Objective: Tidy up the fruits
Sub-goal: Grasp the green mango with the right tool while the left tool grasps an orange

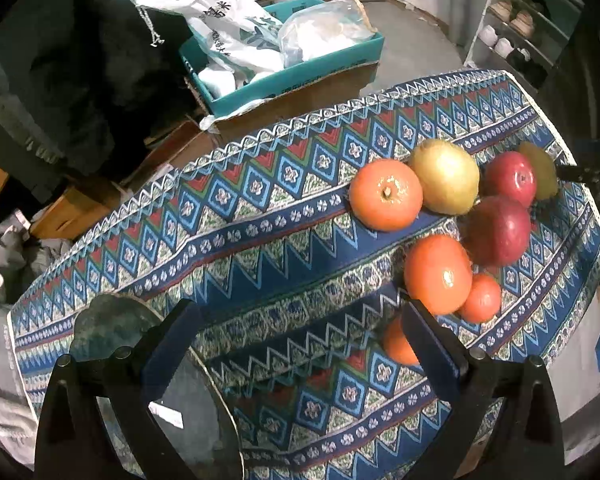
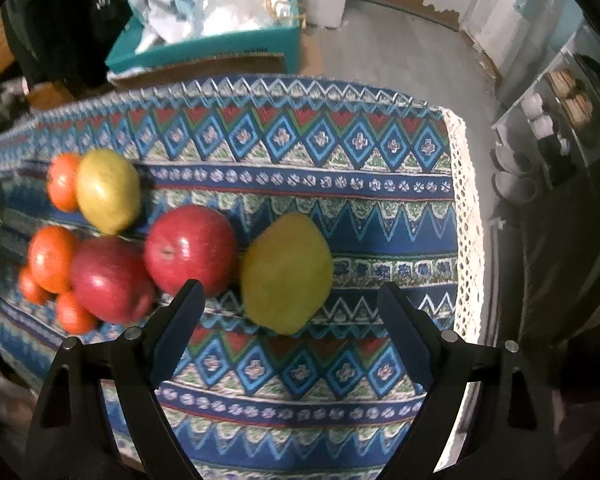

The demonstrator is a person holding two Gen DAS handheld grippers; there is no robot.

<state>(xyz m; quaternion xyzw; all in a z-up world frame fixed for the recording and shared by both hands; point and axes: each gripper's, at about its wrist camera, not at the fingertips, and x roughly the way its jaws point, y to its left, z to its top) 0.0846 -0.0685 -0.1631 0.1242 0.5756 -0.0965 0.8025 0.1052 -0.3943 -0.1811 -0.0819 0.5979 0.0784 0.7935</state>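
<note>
While the right gripper (image 2: 288,300) stands wide over the patterned woven tablecloth (image 2: 340,360), a smooth yellow-green pear (image 2: 286,272) sits between its blue-padded fingers (image 2: 180,324), just beside two glossy red apples (image 2: 190,248). Only the left wrist view shows a dark round plate (image 1: 112,324) under the left gripper (image 1: 300,320), likewise wide and holding nothing, with oranges (image 1: 438,274) near its right finger.
</note>
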